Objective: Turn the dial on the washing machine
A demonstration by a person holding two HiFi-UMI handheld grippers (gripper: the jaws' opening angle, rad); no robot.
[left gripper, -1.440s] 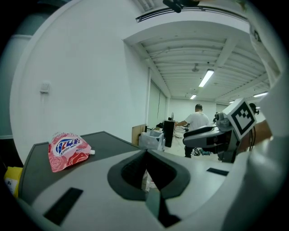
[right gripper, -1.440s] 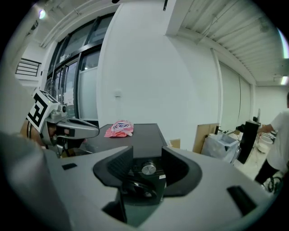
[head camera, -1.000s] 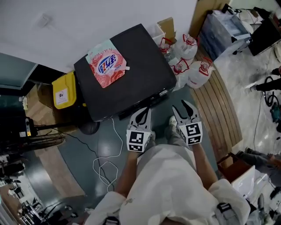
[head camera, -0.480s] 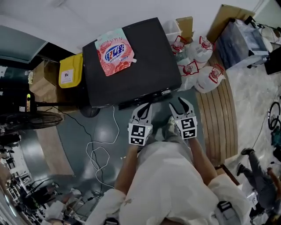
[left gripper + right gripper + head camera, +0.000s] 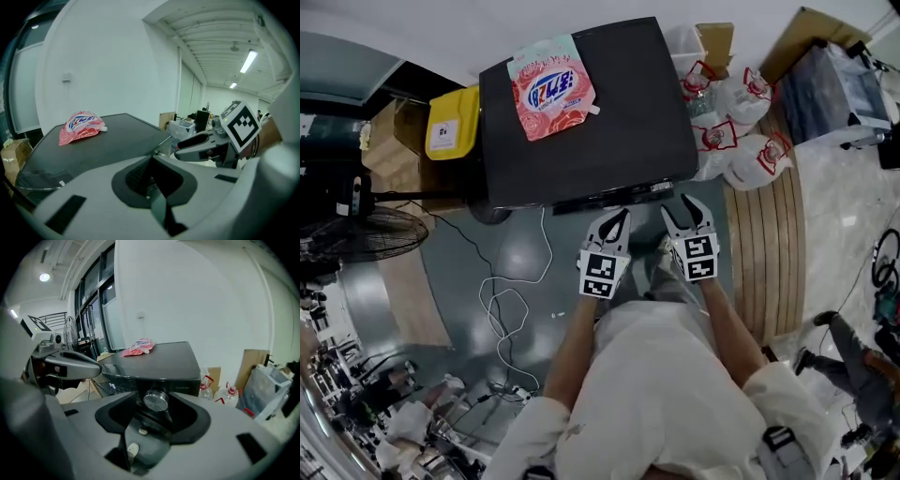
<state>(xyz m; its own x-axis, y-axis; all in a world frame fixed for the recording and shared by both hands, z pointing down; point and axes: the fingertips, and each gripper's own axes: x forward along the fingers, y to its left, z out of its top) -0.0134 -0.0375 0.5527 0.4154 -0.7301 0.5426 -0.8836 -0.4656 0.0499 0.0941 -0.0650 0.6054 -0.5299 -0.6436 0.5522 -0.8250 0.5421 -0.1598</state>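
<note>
Closing in on the front of the washing machine (image 5: 619,122). Against a second ago in the head view, both tools sit lower and nearer the control strip along its front edge.

Recording a just-widened right gripper (image 5: 683,207), with jaws parted partway and nothing pressed between the pads. Sighting the dial (image 5: 156,400) down the right gripper view. Round silver knob on the dark front panel, framed in the gap between the jaws but clear of them, not yet touched.

Holding the left gripper (image 5: 619,217) closed and empty, just beside the right one, aimed at the machine's top edge rather than any control.

Noting a pink detergent pouch (image 5: 551,86) on the lid toward the back, well apart from both tools. Also a yellow container (image 5: 453,122) at one side of the machine and jugs (image 5: 757,161) at the other.

Judging this as approach stage, grip pending. Widening reads as preparation to straddle the knob. Still needs a further advance, a centred close on the rim, then a roll of the wrist.

Flagging two risks: a gap perhaps too narrow yet for the knob, and slip on smooth metal if pinched off-centre.
</note>
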